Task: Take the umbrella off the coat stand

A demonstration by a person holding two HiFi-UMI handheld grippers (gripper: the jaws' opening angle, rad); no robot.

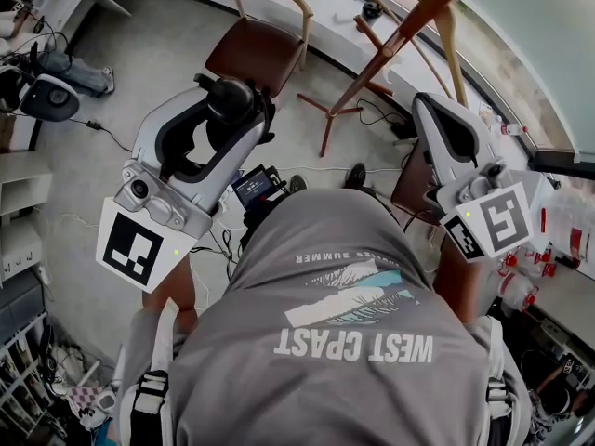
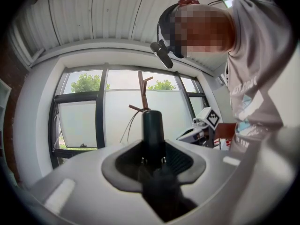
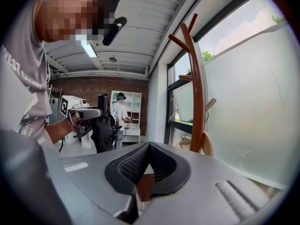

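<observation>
Umbrella (image 2: 153,125) sits clamped in left tool (image 2: 153,159), apart from coat stand (image 3: 197,93).

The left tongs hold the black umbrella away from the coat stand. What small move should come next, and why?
Probably draw the left tongs, shut on the umbrella, slightly further from the coat stand. The umbrella looks free of every hook, with open space between it and the stand, so only clearance remains.
</observation>
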